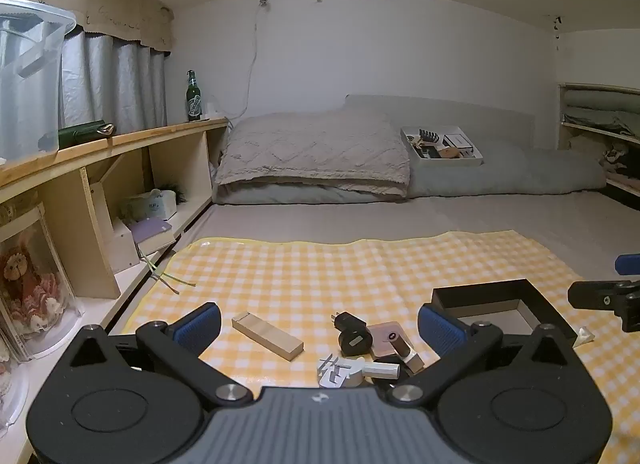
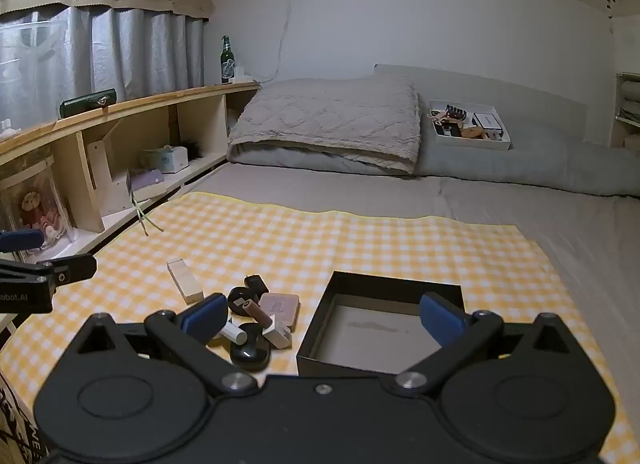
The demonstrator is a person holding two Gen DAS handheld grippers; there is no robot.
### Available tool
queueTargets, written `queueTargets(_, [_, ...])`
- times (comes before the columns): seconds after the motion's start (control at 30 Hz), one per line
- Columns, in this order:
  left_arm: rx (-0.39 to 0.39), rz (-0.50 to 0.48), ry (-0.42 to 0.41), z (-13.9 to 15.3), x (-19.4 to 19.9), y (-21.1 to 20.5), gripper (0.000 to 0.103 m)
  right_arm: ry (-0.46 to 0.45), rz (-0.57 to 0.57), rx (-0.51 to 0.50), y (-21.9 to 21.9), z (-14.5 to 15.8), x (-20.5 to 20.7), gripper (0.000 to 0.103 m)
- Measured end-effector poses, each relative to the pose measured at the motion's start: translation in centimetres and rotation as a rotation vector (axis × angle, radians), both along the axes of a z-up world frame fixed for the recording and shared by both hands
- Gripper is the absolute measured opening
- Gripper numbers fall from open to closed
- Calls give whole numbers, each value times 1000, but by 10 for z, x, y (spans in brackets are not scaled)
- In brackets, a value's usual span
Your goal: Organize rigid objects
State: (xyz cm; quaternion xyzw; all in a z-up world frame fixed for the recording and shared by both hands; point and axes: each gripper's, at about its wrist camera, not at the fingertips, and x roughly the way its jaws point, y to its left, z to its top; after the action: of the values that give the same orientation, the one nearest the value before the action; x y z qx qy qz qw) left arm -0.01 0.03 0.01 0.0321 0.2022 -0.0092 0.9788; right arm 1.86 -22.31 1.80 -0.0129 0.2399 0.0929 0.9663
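From the left wrist view, the left gripper [image 1: 318, 326] stands wide open and empty above a yellow checked mat [image 1: 304, 268] spread on the bed, with the small rigid things lying between and just beyond its blue-padded fingers. The wooden block [image 1: 267, 335] lies alone and flat, long, pale and square-edged, so it looks the easiest pick. The clutter to its right is the risk: a round black plug adapter [image 1: 353, 334], a pink square case [image 1: 387, 338] and a white tube [image 1: 382, 370] touch or overlap, and closing on one would likely drag or flip a neighbour. The smooth cylinders may roll off the mat's slick-looking surface, and the soft mattress beneath could let a pressed item tilt away. The black box [image 1: 486, 296], open-topped with thin stiff walls, sits just right of the heap. From the right wrist view, the right gripper [image 2: 322, 316] is likewise spread open, holding nothing, poised over the near rim of the black box [image 2: 316, 328], whose pale floor holds nothing. A finger catching that thin wall could shove or tip the light box. To its left lie a glossy black oval case [image 2: 250, 352] and a brown cylinder [image 2: 258, 312], both smooth and rounded, likely to slip from a shallow grip.
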Motion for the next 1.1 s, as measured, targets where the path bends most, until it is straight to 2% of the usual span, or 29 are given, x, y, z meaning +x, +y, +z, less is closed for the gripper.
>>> queueTargets(1.1, [13,4,0,2,-1,-1,103,4,8,10,1,0,0,103])
